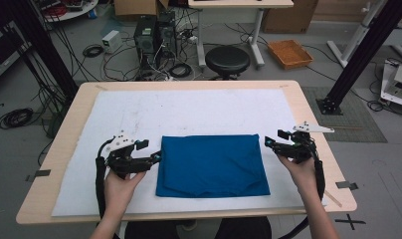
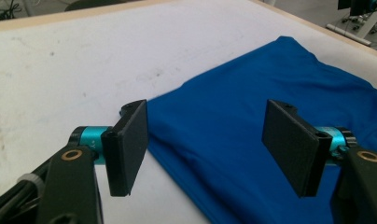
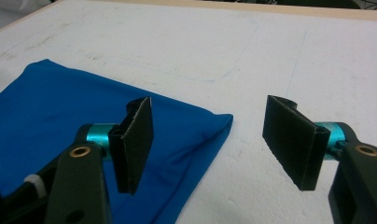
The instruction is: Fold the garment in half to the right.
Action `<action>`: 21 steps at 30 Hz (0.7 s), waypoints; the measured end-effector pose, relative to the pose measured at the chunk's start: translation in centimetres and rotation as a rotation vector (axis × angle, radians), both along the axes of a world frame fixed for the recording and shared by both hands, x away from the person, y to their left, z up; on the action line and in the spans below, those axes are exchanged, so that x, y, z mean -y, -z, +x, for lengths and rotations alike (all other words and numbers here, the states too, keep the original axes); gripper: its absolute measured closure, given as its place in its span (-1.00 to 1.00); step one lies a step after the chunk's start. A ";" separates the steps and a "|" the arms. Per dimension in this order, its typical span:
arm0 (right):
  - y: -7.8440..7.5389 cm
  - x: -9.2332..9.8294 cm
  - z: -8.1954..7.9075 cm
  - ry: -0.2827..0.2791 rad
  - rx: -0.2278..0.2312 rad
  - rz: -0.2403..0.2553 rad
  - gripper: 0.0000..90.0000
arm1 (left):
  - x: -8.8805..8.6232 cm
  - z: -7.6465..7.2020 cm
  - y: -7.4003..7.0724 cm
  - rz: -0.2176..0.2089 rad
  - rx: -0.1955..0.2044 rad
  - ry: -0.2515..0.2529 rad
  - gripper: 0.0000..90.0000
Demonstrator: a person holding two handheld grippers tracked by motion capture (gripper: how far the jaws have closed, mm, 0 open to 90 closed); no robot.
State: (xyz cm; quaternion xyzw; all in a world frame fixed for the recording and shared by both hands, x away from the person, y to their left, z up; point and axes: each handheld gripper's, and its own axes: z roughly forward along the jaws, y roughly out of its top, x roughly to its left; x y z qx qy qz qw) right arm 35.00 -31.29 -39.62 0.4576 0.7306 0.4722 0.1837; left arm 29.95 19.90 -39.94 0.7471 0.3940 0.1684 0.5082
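A blue cloth (image 1: 211, 164), folded into a rectangle, lies flat on the white mat (image 1: 189, 107) in the middle of the table. My left gripper (image 1: 150, 151) hovers at the cloth's left edge with its jaws wide apart. In the left gripper view that gripper (image 2: 207, 135) has the cloth's near edge (image 2: 270, 70) between and beyond its pads, which touch nothing. My right gripper (image 1: 275, 139) stands open by the cloth's far right corner. In the right gripper view that gripper (image 3: 207, 126) straddles the cloth's corner (image 3: 60, 102), pads apart from the fabric.
The mat covers most of the wooden table (image 1: 313, 124). On the floor beyond the table's far edge are a black stool (image 1: 227, 59), computer towers (image 1: 154, 35) with loose cables, and an orange tray (image 1: 290, 53). Black frame posts stand at both sides.
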 end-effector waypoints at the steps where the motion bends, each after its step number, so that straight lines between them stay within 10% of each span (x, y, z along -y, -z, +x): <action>1: 0.0 -0.1 0.0 -0.002 -0.001 -0.001 -0.26 | -0.2 -0.4 0.2 -0.006 -0.008 -0.008 -0.29; 8: 0.0 -0.6 0.0 -0.015 0.007 -0.014 -0.25 | -0.8 -2.7 1.9 -0.089 -0.141 -0.057 -0.27; 21: 0.1 -1.5 0.1 -0.036 0.006 -0.024 -0.25 | 1.1 -4.1 4.7 -0.049 -0.277 -0.069 -0.06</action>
